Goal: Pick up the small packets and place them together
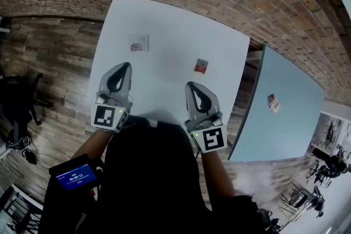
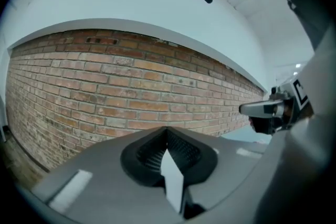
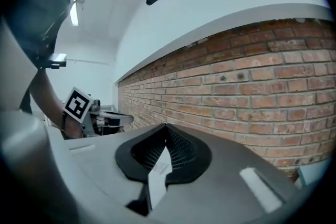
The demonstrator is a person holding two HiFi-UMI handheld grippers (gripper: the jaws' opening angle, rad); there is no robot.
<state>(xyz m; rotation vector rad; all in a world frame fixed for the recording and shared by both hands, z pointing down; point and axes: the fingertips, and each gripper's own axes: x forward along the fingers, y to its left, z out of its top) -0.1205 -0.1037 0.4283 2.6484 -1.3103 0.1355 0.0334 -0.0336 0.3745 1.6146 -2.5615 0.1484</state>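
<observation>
Closed left claw (image 2: 167, 135) before brick wall (image 2: 131, 92)

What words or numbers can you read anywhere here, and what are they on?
"00:00:11": on the blue screen of a small device; tiny, my best reading.
The printed packet in the right gripper: grey print, too blurred to read.
The plain packet in the left gripper: no print shows.
The two table packets on the white table: too small to read.
The marker cubes: patterns only, no letters.

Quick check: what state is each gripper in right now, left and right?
Left gripper: closed, holding nothing.
Right gripper: closed, holding nothing.
</observation>
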